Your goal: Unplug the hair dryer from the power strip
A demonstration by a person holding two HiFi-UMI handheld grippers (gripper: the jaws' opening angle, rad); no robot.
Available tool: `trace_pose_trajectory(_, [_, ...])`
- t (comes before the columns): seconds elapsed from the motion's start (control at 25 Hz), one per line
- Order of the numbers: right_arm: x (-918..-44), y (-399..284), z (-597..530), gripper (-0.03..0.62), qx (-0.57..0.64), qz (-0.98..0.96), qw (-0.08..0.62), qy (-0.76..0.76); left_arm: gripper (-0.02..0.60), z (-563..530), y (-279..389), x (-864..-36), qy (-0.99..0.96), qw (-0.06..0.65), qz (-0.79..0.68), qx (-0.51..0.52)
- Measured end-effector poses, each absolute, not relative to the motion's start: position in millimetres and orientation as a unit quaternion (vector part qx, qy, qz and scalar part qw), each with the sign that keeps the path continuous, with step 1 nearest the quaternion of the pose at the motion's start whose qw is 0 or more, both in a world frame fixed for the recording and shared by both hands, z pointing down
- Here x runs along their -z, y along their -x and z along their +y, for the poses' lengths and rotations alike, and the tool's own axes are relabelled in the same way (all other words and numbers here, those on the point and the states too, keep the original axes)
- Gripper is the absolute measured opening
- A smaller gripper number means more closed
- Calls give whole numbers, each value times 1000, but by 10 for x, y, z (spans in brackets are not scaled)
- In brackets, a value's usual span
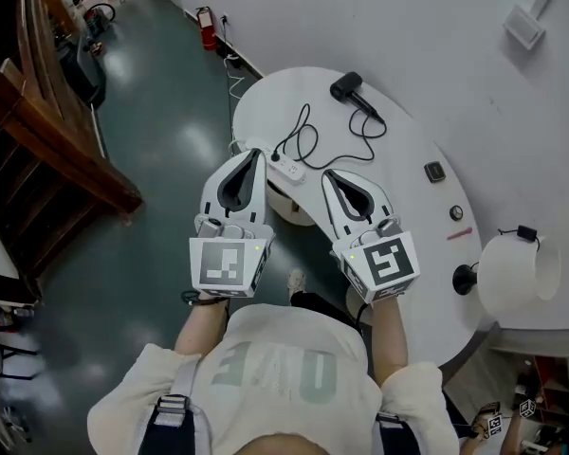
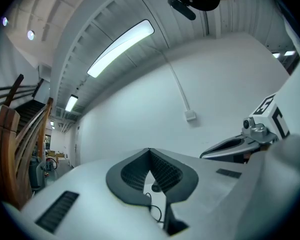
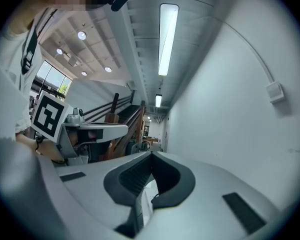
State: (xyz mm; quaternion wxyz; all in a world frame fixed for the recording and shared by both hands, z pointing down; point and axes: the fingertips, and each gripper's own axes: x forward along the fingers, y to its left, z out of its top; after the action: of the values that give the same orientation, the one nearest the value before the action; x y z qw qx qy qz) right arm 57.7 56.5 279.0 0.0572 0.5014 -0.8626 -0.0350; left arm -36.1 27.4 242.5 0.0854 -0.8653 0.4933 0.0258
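Note:
A black hair dryer (image 1: 354, 91) lies at the far side of the white oval table (image 1: 408, 254). Its black cord (image 1: 308, 140) loops to a plug in the white power strip (image 1: 286, 169) near the table's left edge. My left gripper (image 1: 257, 153) is shut and empty, with its tip just left of the strip. My right gripper (image 1: 329, 173) is also shut and empty, just right of the strip. In the left gripper view the closed jaws (image 2: 150, 150) point level over the table, and a bit of cord (image 2: 153, 212) shows below them. The right gripper view shows closed jaws (image 3: 151, 154).
On the table's right part lie a small black square thing (image 1: 435, 171), a round black knob (image 1: 456, 212) and a red pen (image 1: 459, 234). A white lamp shade (image 1: 518, 273) stands at the right edge. A wooden staircase (image 1: 47, 150) rises at the left over the green floor.

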Motion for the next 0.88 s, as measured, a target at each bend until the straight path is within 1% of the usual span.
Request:
trace_pose_trajectory(0.32, [-2681,-923,-310,3,45,-879,62,-471,6,-572,16,-2421,855,73,513,-25])
trace_pose_trajectory(0.6, [-2768,-804,-732,3,10,-899,68,-432,6,-992,33,-2546,851,52,523,-3])
trace_pose_trajectory(0.76, [-2879,-805,-912,3,13,-892,92,-442,6,-1178,-6,-2624,855,48,516,4])
trace_pose_trajectory(0.88, [-2901,-768,-1044,3,33,-891,97,-442,6,-1321,9,-2593,857,50,512,-2])
